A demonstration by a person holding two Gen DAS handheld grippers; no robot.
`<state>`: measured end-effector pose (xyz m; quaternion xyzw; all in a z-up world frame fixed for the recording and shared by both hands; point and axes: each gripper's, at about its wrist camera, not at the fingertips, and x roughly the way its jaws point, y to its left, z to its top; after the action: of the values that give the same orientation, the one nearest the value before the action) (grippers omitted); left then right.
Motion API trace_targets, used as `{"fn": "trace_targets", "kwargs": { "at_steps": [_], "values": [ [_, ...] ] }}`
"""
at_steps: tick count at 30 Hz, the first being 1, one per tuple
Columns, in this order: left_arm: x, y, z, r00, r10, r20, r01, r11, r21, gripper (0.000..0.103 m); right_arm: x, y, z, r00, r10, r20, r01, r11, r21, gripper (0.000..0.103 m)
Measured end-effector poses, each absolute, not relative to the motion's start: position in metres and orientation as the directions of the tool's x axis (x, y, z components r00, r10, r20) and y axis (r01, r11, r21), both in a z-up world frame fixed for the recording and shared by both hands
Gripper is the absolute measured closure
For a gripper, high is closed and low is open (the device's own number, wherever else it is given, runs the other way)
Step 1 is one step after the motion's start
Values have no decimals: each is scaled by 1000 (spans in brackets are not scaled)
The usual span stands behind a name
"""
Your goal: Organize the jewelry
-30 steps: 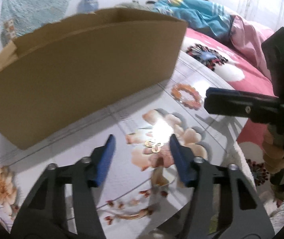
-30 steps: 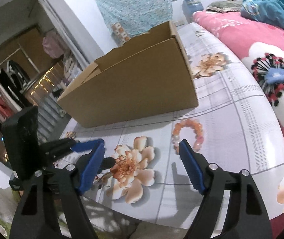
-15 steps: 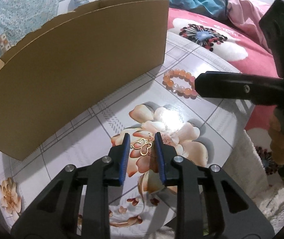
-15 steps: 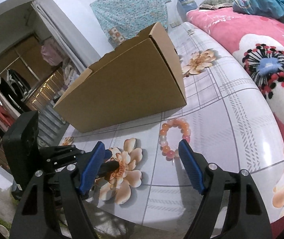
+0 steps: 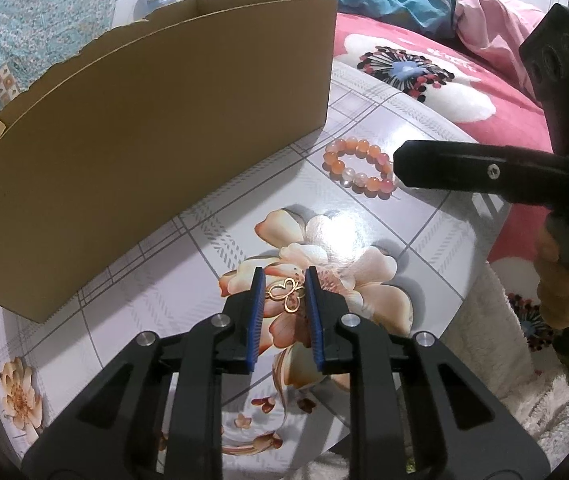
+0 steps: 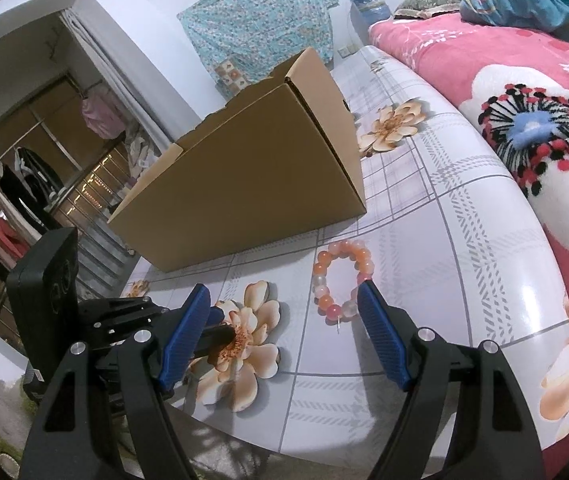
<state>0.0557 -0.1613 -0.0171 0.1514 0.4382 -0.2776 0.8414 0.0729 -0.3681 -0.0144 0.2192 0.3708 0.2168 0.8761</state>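
My left gripper (image 5: 284, 286) has narrowed sharply from a second ago and its jaws are closing on the gold butterfly pendant (image 5: 285, 293), which lies between the pads on the flower-print tabletop (image 5: 436, 236); whether the pads already press it I cannot tell. My right gripper (image 6: 284, 312) has kept its jaws wide apart and empty, one fingertip just beside the orange bead bracelet (image 6: 340, 276). I judge the pendant pickup imminent, with the cardboard box (image 5: 156, 136) behind as likely destination.

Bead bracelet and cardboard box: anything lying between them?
Nothing; only bare flowered tabletop separates the bead bracelet from the cardboard box, seen in both wrist views.
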Motion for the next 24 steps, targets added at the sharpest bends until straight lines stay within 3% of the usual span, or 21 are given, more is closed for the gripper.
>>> {"fn": "trace_targets", "kwargs": {
  "at_steps": [6, 11, 16, 24],
  "values": [
    [53, -158, -11, 479, -349, -805, 600, 800, 11, 84, 73, -367, -10, 639, 521, -566, -222, 829, 513, 28],
    [54, -152, -6, 498, -351, -793, 590, 807, 14, 84, 78, -358, -1, 637, 487, -597, -254, 864, 434, 39],
    [55, -142, 0, 524, -350, -776, 570, 821, 15, 84, 92, -340, -1, 597, 444, -669, -284, 896, 341, 61],
    [52, -127, 5, 556, -357, -750, 548, 837, 8, 84, 107, -313, -9, 559, 291, -776, -256, 951, 172, 78]
  ]
}}
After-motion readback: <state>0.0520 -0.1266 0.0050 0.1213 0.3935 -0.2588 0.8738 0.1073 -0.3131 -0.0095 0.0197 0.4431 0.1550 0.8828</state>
